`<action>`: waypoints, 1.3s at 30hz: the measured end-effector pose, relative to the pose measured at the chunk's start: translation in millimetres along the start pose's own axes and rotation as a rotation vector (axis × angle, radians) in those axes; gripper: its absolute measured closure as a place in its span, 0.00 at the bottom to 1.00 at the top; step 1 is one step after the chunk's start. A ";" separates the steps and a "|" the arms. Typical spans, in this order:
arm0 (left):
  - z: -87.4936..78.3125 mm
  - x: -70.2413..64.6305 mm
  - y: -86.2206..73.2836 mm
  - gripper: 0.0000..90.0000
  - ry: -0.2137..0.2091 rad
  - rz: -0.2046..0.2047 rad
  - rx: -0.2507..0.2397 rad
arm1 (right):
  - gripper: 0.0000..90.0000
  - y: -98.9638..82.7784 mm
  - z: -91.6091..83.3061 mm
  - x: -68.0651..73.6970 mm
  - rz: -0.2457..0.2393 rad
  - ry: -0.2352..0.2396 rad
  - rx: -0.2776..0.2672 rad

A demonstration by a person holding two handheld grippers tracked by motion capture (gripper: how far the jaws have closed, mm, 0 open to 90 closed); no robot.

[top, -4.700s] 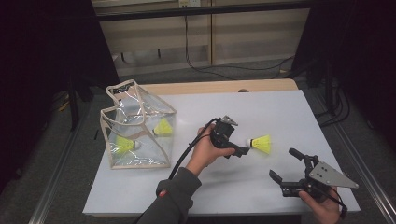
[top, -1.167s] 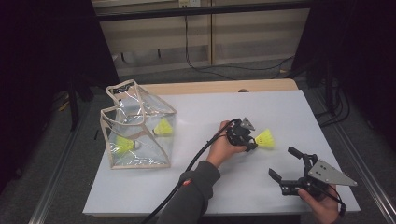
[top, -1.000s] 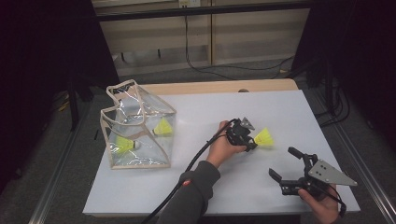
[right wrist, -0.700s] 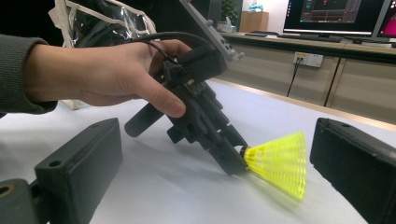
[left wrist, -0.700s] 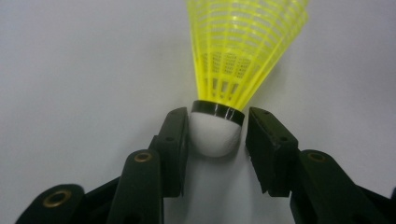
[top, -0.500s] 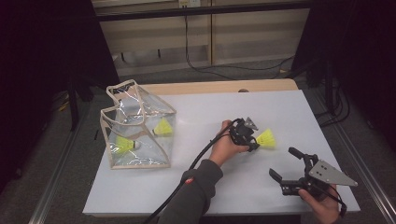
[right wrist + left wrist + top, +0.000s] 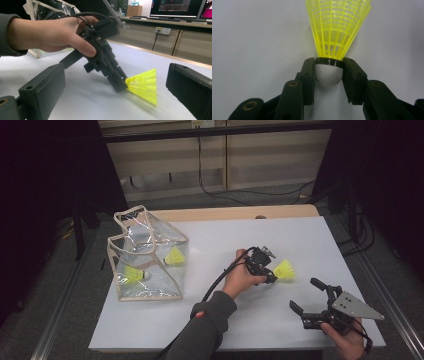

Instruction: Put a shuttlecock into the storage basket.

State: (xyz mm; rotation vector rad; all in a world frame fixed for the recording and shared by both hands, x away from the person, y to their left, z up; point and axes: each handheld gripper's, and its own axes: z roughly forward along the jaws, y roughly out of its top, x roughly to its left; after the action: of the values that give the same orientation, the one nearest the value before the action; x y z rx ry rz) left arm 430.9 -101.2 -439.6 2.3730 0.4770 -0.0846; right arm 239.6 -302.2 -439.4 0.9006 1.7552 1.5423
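Dim room — grey floor (image 7: 70, 285), wooden cabinets (image 7: 260, 155)

Laboratory or office workspace: computer monitors (image 7: 181, 6) on a long bench (image 7: 165, 23), wall socket (image 7: 162, 30), trailing cables (image 7: 235, 195).

Light falls from above onto the white desk (image 7: 310, 250), which is bright and evenly lit while the surrounding room sinks into darkness. The clear bag (image 7: 145, 257) shows small glints of glare. In the right gripper view the yellow shuttlecock (image 7: 145, 86) is smeared by blur, with a soft shadow beneath; the near tongs are out of focus.
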 end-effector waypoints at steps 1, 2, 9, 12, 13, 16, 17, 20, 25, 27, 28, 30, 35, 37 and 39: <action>-1.4 0.1 0.2 0.71 0.001 0.004 0.004 | 0.02 0.3 -0.3 0.3 -0.001 -0.001 0.000; -3.2 -0.4 0.2 0.71 0.006 0.002 0.006 | 0.02 0.4 -0.4 0.6 0.000 -0.001 0.001; -16.7 -2.5 1.5 0.71 -0.015 -0.049 0.022 | 0.02 0.9 -0.9 0.5 -0.005 -0.001 -0.005; -22.4 -1.7 1.9 0.71 -0.020 -0.058 0.032 | 0.02 0.8 -0.9 1.0 -0.002 -0.003 -0.003; -24.4 -1.7 2.0 0.71 -0.021 -0.066 0.035 | 0.02 0.7 -1.0 1.0 -0.003 -0.003 -0.003; -29.3 -1.2 2.1 0.71 -0.025 -0.078 0.034 | 0.02 0.5 -1.1 0.8 -0.003 -0.002 -0.004; -31.1 -0.3 2.1 0.71 -0.027 -0.076 0.035 | 0.02 0.5 -1.2 0.8 -0.004 -0.003 -0.005; -35.4 -0.5 2.4 0.71 -0.034 -0.087 0.035 | 0.02 0.5 -1.3 1.0 -0.004 -0.003 -0.005; -41.4 0.0 2.4 0.71 -0.034 -0.096 0.044 | 0.02 0.6 -1.5 1.5 -0.005 -0.002 0.000; -43.6 0.7 2.0 0.71 -0.036 -0.104 0.047 | 0.02 0.6 -1.6 1.5 -0.005 -0.003 -0.002; -44.6 1.0 1.7 0.71 -0.036 -0.105 0.051 | 0.02 0.6 -1.6 1.5 -0.005 -0.003 -0.002; -47.1 1.9 1.5 0.71 -0.038 -0.104 0.060 | 0.02 0.5 -1.5 1.7 -0.006 -0.001 0.000; -53.4 3.6 1.0 0.71 -0.038 -0.120 0.060 | 0.02 0.5 -1.5 1.8 -0.004 -0.002 0.000; -55.7 4.4 0.6 0.71 -0.040 -0.126 0.062 | 0.02 0.5 -1.6 1.7 -0.006 -0.002 0.000; -57.9 5.0 0.5 0.71 -0.040 -0.125 0.064 | 0.02 0.5 -1.6 1.8 -0.006 -0.002 -0.001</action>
State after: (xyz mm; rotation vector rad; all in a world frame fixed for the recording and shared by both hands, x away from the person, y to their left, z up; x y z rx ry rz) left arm 431.7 -61.9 -396.8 2.3974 0.6116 -0.2064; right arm 237.3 -301.5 -438.7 0.8955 1.7542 1.5372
